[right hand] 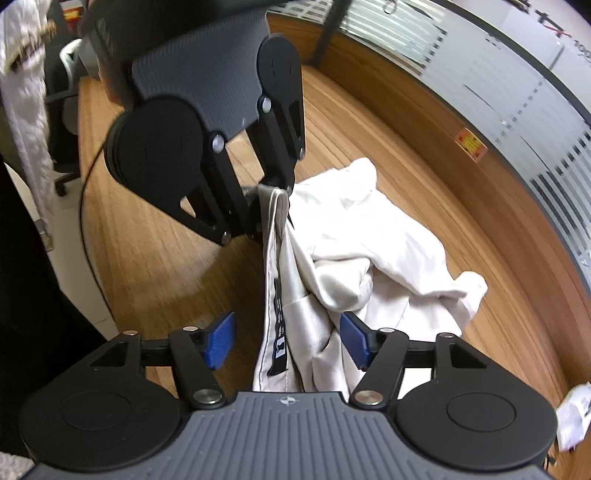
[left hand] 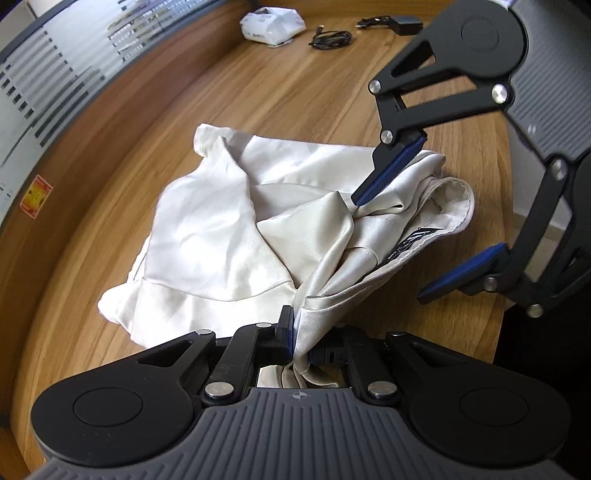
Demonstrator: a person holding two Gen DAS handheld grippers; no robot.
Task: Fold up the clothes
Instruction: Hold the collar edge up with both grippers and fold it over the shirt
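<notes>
A broad wood-grain worktop (left hand: 280,85) with a curved edge is shown carrying a crumpled cream satin garment (left hand: 207,229), which lies heaped near the middle of the clear surface and is partly lifted at its near side. The fabric is judged light, limp and slippery, likely to slide out of a shallow pinch and to sag wherever it is left unsupported; the stitched hem beside the dark woven label (right hand: 279,332) is judged the firmest place to be taken hold of.

The left tool (left hand: 295,339) is seen clamped on a gathered edge of the garment, the cloth bunched between its closed blue pads. The right tool (right hand: 286,341) is held with its blue pads well apart, the labelled hem hanging between them but pressed by neither.

Open worktop is left to the far side and to the left of the heap, which is room enough for the garment to be spread flat. The worktop's edge runs close on the right, so cloth drawn that way could slip off. A white plastic bag (left hand: 271,24) and coiled black cables (left hand: 330,37) are kept well apart at the far edge.
</notes>
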